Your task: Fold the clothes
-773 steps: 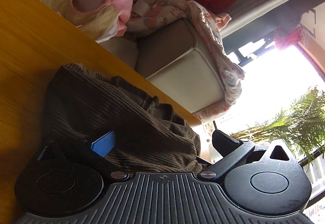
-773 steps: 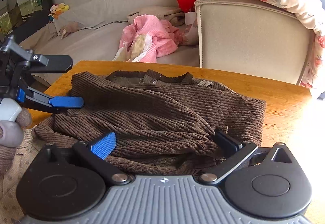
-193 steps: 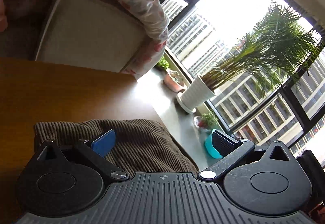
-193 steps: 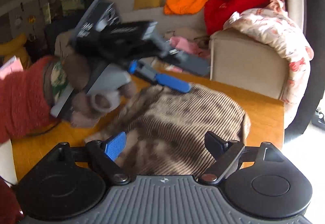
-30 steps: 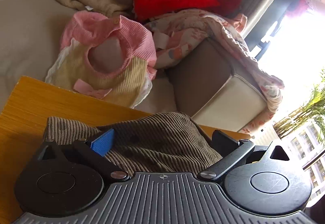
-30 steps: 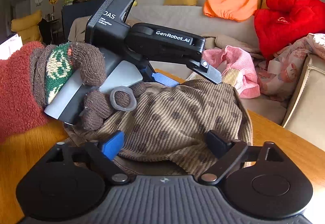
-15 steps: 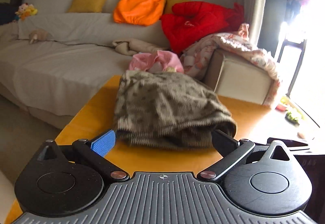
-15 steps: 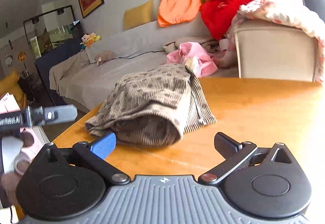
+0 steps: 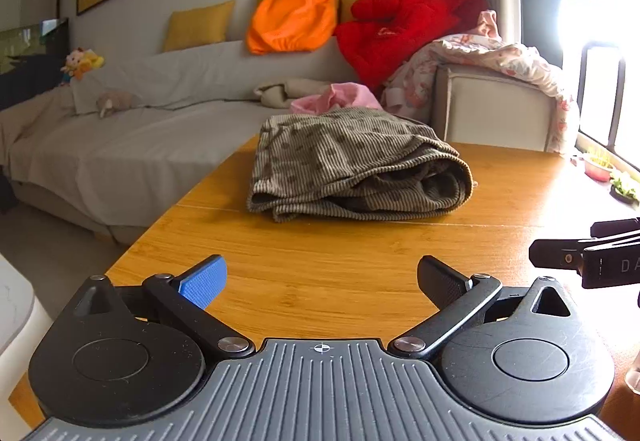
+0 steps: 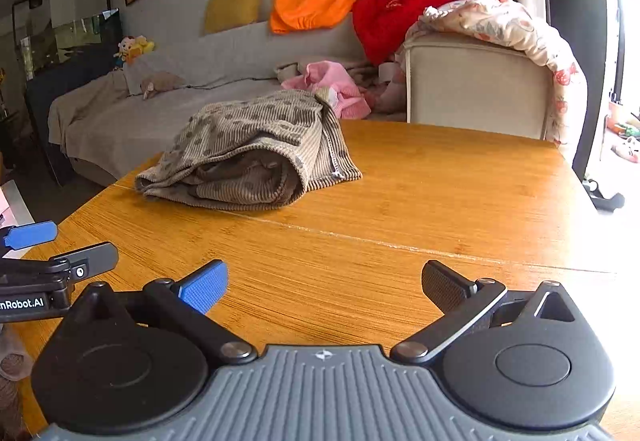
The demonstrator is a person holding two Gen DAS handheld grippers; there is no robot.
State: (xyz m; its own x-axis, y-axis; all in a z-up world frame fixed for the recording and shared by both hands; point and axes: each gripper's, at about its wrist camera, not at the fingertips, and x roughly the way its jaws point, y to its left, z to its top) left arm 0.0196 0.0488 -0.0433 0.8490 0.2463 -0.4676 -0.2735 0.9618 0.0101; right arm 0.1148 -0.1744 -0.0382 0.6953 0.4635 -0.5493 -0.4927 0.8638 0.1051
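Both of my grippers have come back off the garment since a second ago, when they were right down in its ribs, and now there's bare wood between us. Left gripper [image 9: 320,283] hangs low over the near part of the wooden table [image 9: 360,265], jaws spread wide, nothing between them. Right gripper [image 10: 324,287] is the same: its jaws have just been opening and stand fully apart, only tabletop showing in the gap. That brown corduroy garment [image 9: 352,165] lies folded into a thick bundle on the far left part of the table, near the far edge, well apart from both sets of fingers. Behind it there's the grey sofa [image 9: 140,129], with pink clothing [image 10: 336,85] heaped just beyond the table edge.
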